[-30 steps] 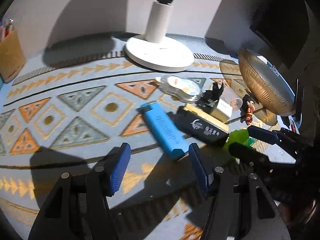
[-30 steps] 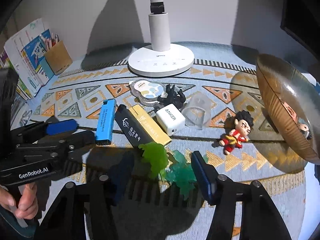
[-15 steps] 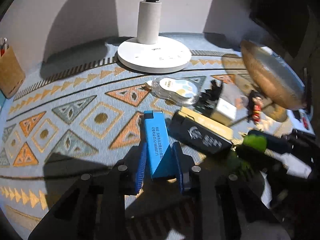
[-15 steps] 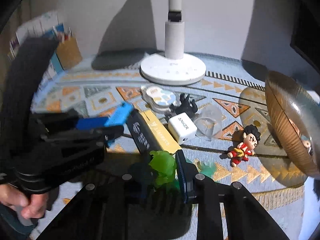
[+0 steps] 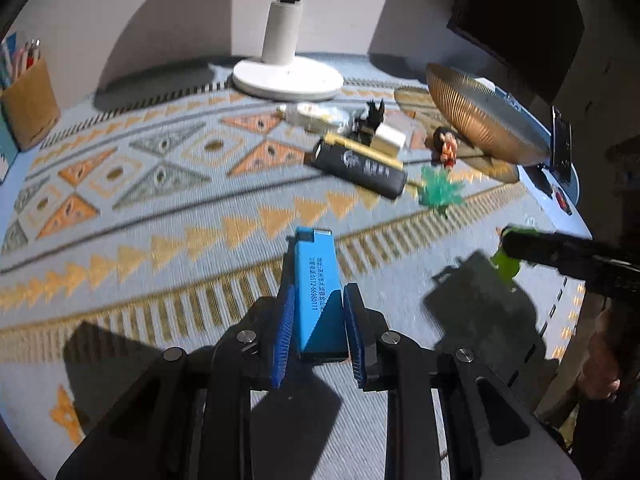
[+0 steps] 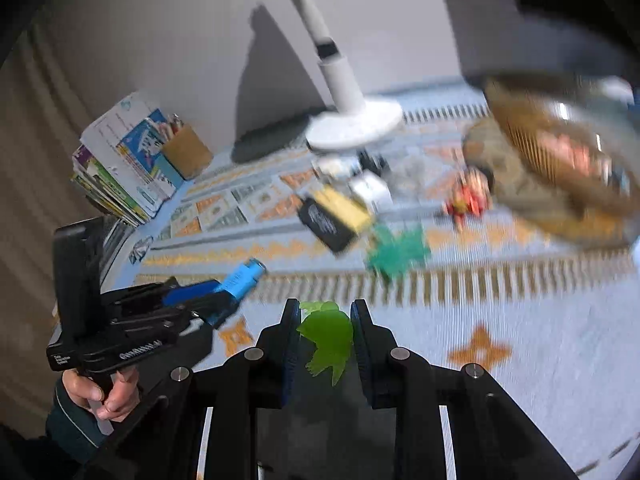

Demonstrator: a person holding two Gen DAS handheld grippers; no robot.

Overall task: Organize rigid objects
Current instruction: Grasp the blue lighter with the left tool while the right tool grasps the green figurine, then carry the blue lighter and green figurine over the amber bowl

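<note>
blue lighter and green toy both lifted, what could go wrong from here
1. The left gripper grips only the rear half of the blue lighter; its long front could pivot or slip.
2. The green toy is irregular, pinched by the right gripper, and might twist free during this fast, blurred swing.

Three plastic lighters: one blue [image 5: 318,288], one black [image 5: 360,168], one yellow [image 5: 362,148] (half hidden, centre frame); two green figures [image 6: 330,340] [image 6: 396,252].
</note>
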